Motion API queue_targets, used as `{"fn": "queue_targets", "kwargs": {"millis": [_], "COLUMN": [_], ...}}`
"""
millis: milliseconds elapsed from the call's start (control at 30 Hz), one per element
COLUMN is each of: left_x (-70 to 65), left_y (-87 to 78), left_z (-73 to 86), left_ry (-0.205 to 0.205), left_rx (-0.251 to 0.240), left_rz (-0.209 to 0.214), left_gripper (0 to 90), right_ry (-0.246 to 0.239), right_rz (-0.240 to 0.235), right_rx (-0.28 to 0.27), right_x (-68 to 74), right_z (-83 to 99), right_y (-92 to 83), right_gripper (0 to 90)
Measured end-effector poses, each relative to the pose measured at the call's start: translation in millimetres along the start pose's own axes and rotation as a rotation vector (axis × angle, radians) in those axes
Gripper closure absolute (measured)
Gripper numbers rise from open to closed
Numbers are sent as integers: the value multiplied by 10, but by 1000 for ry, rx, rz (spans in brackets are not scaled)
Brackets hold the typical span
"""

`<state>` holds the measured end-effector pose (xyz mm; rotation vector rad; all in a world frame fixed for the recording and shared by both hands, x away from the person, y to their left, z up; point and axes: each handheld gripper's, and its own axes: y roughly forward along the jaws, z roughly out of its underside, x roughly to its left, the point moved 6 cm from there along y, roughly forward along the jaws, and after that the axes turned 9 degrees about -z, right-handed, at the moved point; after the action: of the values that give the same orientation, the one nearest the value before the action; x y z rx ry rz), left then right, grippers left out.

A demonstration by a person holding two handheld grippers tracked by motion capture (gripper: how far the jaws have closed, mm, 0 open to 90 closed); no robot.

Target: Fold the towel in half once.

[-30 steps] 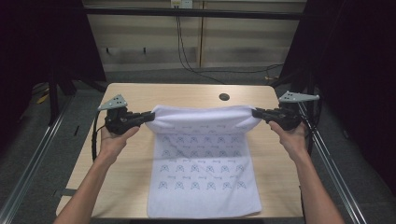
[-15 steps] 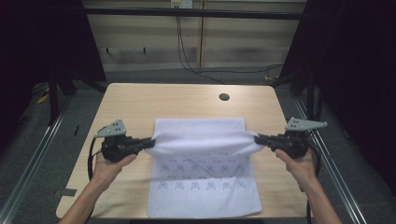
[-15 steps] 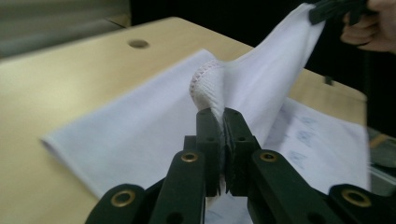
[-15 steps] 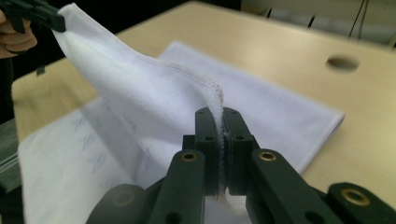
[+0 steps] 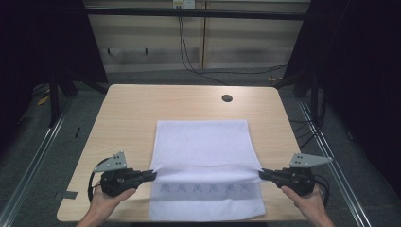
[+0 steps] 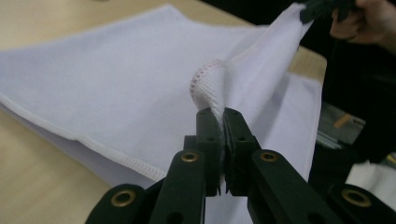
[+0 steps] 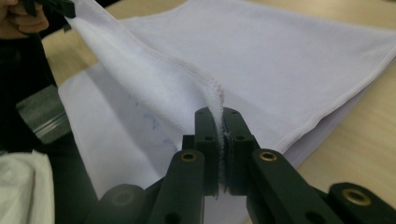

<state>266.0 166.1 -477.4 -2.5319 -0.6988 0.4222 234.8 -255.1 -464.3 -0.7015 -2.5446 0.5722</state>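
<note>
White cloth [image 5: 203,156] lies on the near half of the wooden table [image 5: 127,109], its far edge now drawn over toward us so the plain underside covers most of the printed face; only a near strip of pattern is left showing. A second ago we had that edge raised near the table's far side; since then both hands have carried it nearward and lower. The left gripper [image 5: 150,175] is clenched on the cloth's left corner, the right gripper [image 5: 263,173] on the right corner, hem pinched tight between each pair of jaws. We judge the fold nearly made: the held edge needs laying on the near hem before letting go.
</note>
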Motion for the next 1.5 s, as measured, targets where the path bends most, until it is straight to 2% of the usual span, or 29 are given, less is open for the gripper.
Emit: {"fn": "queue_targets", "kwargs": {"millis": [33, 100, 133, 200, 233, 267, 367, 433, 467, 533, 600, 667, 700, 733, 833, 900, 933, 1000, 1033, 1100, 1233, 1267, 1300, 1367, 1433, 1467, 1500], "left_x": [-24, -55, -51, -49, -51, -71, -138, -187, -227, -257, -276, -265, -240, -185, -29, 68, 129, 266, 320, 467, 659, 705, 746, 811, 890, 909, 921], "left_y": [26, 74, 77, 90, 93, 92, 71, 37, 5, -37, -87, -141, -173, -197, -151, -52, 17, 170, 221, 358, 550, 591, 636, 721, 814, 845, 878], "left_z": [78, 250, 301, 369, 387, 408, 422, 442, 465, 505, 510, 472, 439, 394, 272, 214, 183, 124, 113, 79, 14, -4, -12, -33, -70, -89, -99], "left_ry": [7, 31, 37, 22, 30, 44, 77, 103, 118, 133, 142, 114, 100, 80, 30, 17, 12, -29, -30, -67, -82, -100, -113, -90, -111, -109, -104], "left_rx": [19, 96, 111, 144, 153, 167, 167, 183, 180, 196, 188, 156, 128, 101, 55, 67, 79, 96, 108, 121, 146, 130, 143, 162, 158, 158, 168], "left_rz": [3, 7, -1, 12, 11, 33, 63, 87, 116, 142, 161, 177, 172, 141, 88, 54, 19, 12, -3, -28, -61, -73, -80, -104, -117, -126, -115], "left_gripper": [863, 844, 842, 845, 842, 837, 817, 792, 776, 740, 703, 674, 657, 646, 634, 646, 648, 646, 648, 646, 620, 619, 618, 612, 610, 606, 598], "right_ry": [0, -10, -11, 9, 6, 2, -4, -7, -10, -6, 4, 16, 16, 14, 11, 14, 9, -1, 1, -1, 6, 8, 8, 27, 22, 30, 24], "right_rz": [-5, -23, -48, -57, -72, -83, -129, -135, -141, -161, -173, -158, -153, -144, -78, -39, -28, 0, 4, 16, 37, 40, 56, 32, 64, 62, 69], "right_rx": [31, 120, 165, 220, 254, 269, 279, 291, 285, 273, 267, 253, 235, 215, 146, 109, 97, 64, 53, 39, 51, 60, 71, 116, 130, 144, 148], "right_x": [15, 41, 56, 65, 85, 102, 182, 222, 238, 284, 311, 319, 315, 303, 196, 124, 96, 21, -26, -103, -263, -301, -349, -427, -507, -548, -587], "right_z": [64, 238, 325, 455, 532, 564, 636, 669, 679, 703, 726, 726, 715, 697, 575, 483, 444, 335, 271, 177, 45, 16, -12, -57, -100, -122, -138], "right_y": [31, 91, 116, 147, 161, 158, 133, 102, 84, 30, -23, -70, -92, -111, -87, -42, -18, 57, 114, 223, 479, 542, 602, 721, 815, 883, 937], "right_gripper": [860, 812, 789, 778, 784, 785, 809, 788, 783, 731, 685, 662, 664, 662, 627, 608, 607, 603, 602, 597, 585, 575, 562, 560, 556, 556, 555]}}
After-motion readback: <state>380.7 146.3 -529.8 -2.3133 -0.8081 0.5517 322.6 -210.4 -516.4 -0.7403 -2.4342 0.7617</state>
